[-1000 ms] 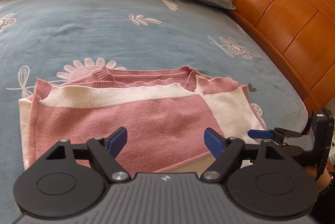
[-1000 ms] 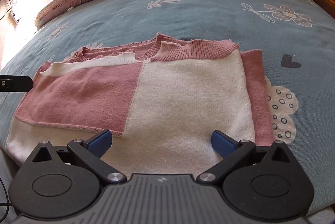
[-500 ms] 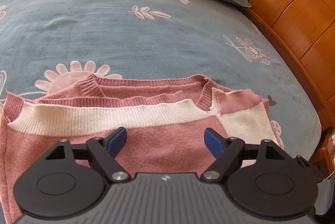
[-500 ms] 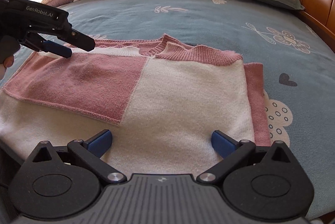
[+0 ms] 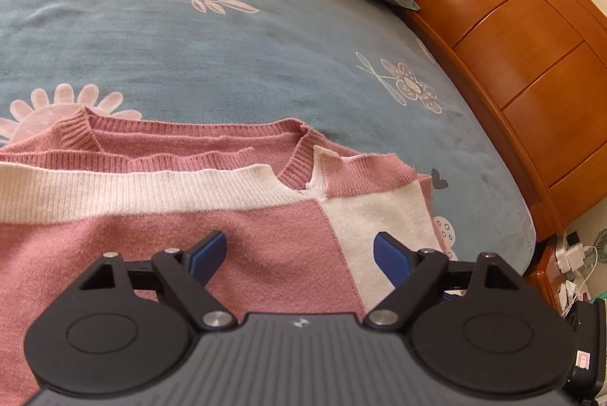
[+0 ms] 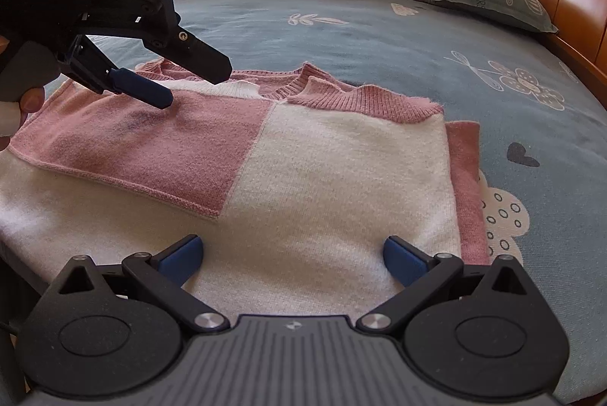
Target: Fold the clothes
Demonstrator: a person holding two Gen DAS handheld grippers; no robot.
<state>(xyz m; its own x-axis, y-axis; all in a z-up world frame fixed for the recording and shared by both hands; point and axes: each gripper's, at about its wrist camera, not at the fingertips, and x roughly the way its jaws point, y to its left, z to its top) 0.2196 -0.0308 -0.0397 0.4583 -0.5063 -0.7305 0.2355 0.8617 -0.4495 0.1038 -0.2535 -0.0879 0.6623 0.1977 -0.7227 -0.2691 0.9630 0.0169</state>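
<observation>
pink-and-white sweater (image 6: 288, 155) is lying part-folded on the bed (image 6: 379, 38). left tool (image 5: 299, 250) is hovering wide open over the pink panel, gripping nothing; right tool (image 6: 292, 250) likewise over the white. judging: smooth layers flat, edges aligned, before creasing.

Sweater (image 6: 322, 155) fuzzy knit; bedsheet (image 5: 227, 57) matt cloth; headboard (image 5: 512, 38) glossy wood.
</observation>
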